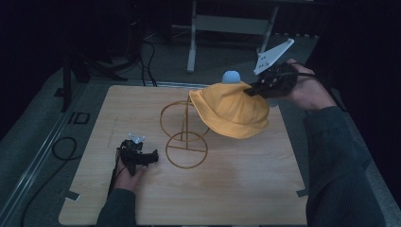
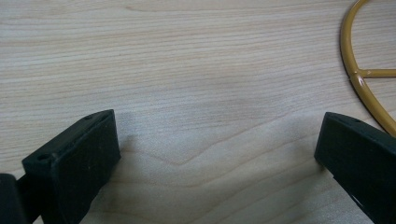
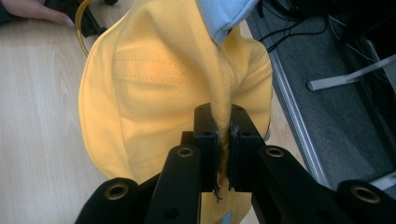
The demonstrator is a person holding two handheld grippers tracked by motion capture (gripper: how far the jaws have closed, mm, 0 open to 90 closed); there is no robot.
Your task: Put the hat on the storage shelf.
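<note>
A yellow bucket hat (image 1: pixel 235 109) with a pale blue patch (image 1: pixel 231 76) at its top hangs above the right half of the table, over a gold wire stand (image 1: pixel 185 137). My right gripper (image 1: pixel 253 88) is shut on a fold of the hat's fabric (image 3: pixel 223 122), lifting it. In the right gripper view the hat (image 3: pixel 154 88) droops below the jaws. My left gripper (image 1: pixel 152 158) rests on the table just left of the stand's round base, open, nothing between its fingers (image 2: pixel 79 158). The stand's base ring (image 2: pixel 357 79) curves past at the upper right of the left gripper view.
The wooden table (image 1: pixel 142 198) has bare room in front and at the left. A grey floor with black cables (image 1: pixel 61 149) lies to the left. A white table leg frame (image 1: pixel 191 42) stands beyond the far edge.
</note>
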